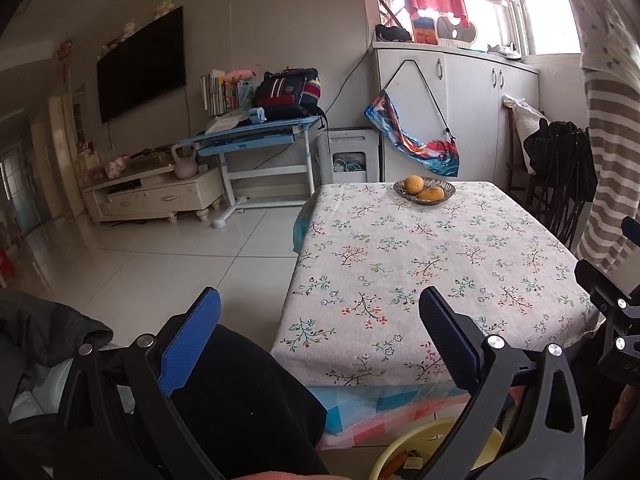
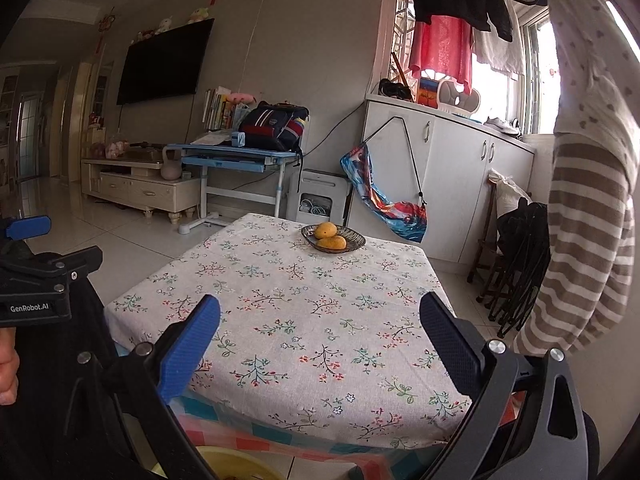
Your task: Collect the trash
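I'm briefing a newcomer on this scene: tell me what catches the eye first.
The floral tablecloth fills the middle, with a dish of two yellow-orange fruits at its far end. Both grippers' blue fingers frame the foreground, spread wide and empty. A yellow basin sits on the floor below the near edge.

left gripper (image 1: 320, 316): blue jaws | black frame | silver screws | right gripper (image 2: 320, 318): same
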Demonstrator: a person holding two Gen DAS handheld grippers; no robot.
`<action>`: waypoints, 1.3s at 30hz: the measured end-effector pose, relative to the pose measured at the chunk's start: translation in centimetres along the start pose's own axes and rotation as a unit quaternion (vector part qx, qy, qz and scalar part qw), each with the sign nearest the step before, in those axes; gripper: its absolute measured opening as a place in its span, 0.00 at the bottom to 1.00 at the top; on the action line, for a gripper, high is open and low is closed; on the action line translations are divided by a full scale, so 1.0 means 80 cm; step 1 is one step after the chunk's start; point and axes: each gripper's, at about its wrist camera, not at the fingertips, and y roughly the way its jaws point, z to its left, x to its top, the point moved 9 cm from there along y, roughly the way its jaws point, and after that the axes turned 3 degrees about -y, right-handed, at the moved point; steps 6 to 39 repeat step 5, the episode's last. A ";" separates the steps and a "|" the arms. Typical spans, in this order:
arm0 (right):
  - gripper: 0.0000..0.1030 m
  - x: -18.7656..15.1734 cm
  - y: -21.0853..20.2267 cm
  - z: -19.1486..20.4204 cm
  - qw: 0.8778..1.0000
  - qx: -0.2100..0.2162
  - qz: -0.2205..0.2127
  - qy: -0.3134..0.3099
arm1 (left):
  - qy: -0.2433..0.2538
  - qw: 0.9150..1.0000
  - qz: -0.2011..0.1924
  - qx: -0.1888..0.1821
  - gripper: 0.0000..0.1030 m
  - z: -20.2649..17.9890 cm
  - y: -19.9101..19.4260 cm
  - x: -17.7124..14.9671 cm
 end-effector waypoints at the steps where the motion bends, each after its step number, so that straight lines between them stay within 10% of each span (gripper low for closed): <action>1: 0.93 0.000 0.000 -0.001 1.000 0.000 0.000 0.000 | 0.000 1.000 0.001 -0.002 0.93 0.000 0.000 0.000; 39: 0.93 -0.002 0.000 -0.003 1.000 0.000 0.000 0.000 | 0.004 1.000 0.000 -0.001 0.93 -0.002 0.001 -0.002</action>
